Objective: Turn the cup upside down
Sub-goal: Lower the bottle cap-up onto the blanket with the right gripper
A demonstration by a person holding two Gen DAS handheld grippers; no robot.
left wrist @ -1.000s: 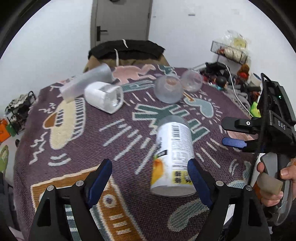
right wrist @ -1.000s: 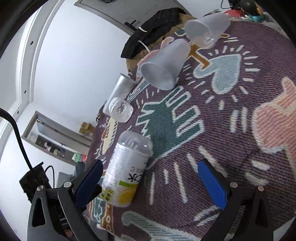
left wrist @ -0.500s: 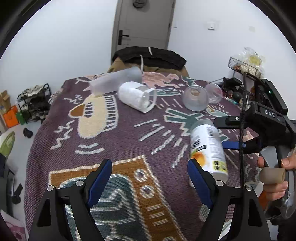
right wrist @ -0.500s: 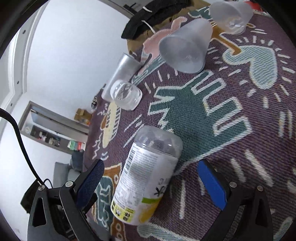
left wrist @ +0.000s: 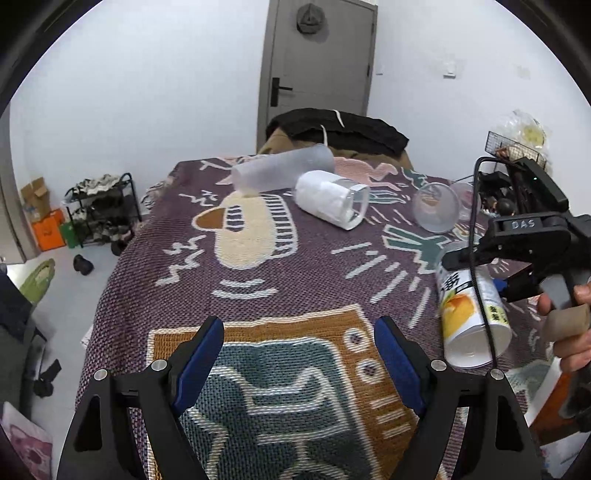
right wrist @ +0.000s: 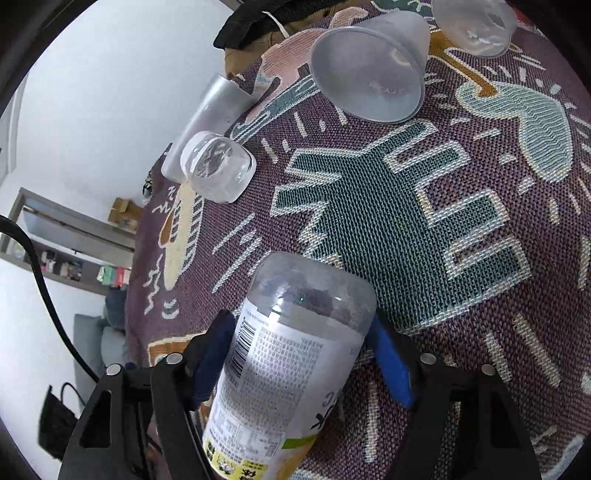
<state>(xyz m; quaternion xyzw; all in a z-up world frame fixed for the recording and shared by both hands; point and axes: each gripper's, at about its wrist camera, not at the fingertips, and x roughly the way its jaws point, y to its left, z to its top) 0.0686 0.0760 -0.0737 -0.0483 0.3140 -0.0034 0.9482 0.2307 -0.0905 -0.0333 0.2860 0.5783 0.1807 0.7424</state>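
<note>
A cup (right wrist: 291, 373) with a printed label lies on its side near the right edge of a desk (left wrist: 229, 295) draped in a patterned rug, its clear closed end pointing toward the desk's middle and its open mouth toward the person holding the tools; the right gripper (right wrist: 301, 360) straddles the cup's body, blue pads (right wrist: 388, 365) set on either flank, jaws drawn in and apparently touching the label, though whether they already squeeze it firmly cannot be told from here; gripping across the barrel rather than the rim looks chosen so the wrist can roll the cup mouth-down in one turn; the hand (left wrist: 569, 325) on the trigger shows at the edge of the left view; the left gripper (left wrist: 299, 354) hangs above the rug's orange-and-teal panel, jaws spread wide around nothing, well apart from the cup, seemingly kept clear to leave room; farther back lie a frosted tumbler (left wrist: 284, 168), a white-sleeved glass (left wrist: 332, 199) just beside it and two clear cups (right wrist: 369, 70) (right wrist: 476, 22), all on their sides; the flip itself looks not yet begun; the slick label and thin plastic could slip or buckle under a hard pinch, so a moderate squeeze and a lift before turning seem wise.
</note>
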